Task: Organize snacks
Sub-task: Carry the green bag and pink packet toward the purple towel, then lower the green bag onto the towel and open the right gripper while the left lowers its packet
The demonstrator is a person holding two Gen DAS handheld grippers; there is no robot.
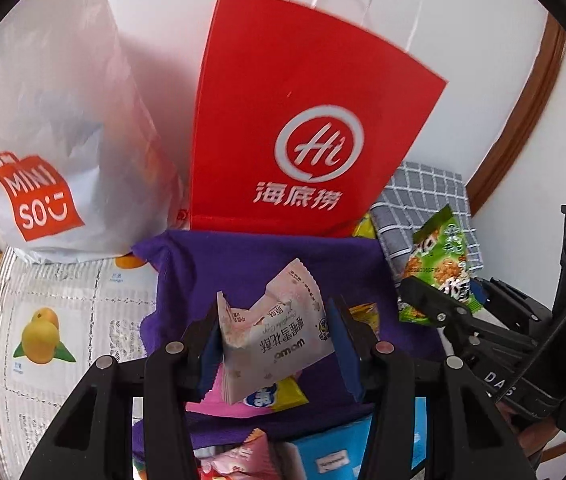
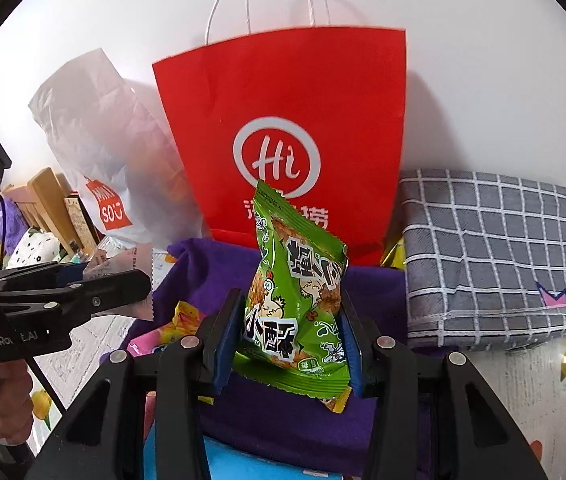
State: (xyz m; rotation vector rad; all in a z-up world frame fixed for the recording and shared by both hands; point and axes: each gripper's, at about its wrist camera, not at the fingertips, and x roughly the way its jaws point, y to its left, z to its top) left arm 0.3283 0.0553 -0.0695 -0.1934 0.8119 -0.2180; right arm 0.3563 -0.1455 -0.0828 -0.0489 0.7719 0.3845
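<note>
Two snack packets are in hand at this moment, one per tool. We hold a pale pink-and-white crinkled foil snack packet (image 1: 279, 332) in the left gripper (image 1: 275, 344), whose blue pads are closed on the packet's lower body at a narrow setting. We hold a green glossy plastic snack packet printed with a cartoon chicken (image 2: 295, 300) in the right gripper (image 2: 289, 344), clamped the same way across its lower half, with the top seal standing free above the jaws.

Both packets hang above a purple cloth (image 2: 283, 420) on which further loose snacks lie, among them a yellow-and-pink wrapper (image 1: 271, 396). Behind the cloth stands a red paper carrier bag with white twisted-cord handles (image 2: 283, 128), upright against the wall. A white translucent plastic shopping bag with a red logo (image 1: 55, 128) stands to its left, and a folded grey checked cloth (image 2: 491, 256) lies to its right.

We judge both packets light, air-filled and soft, with brittle contents. The film looks slippery, so we grip across the flat body near a sealed edge with moderate pressure only; a harder clamp may crush the contents or burst the seal. Which bag each packet belongs in, we cannot tell.
</note>
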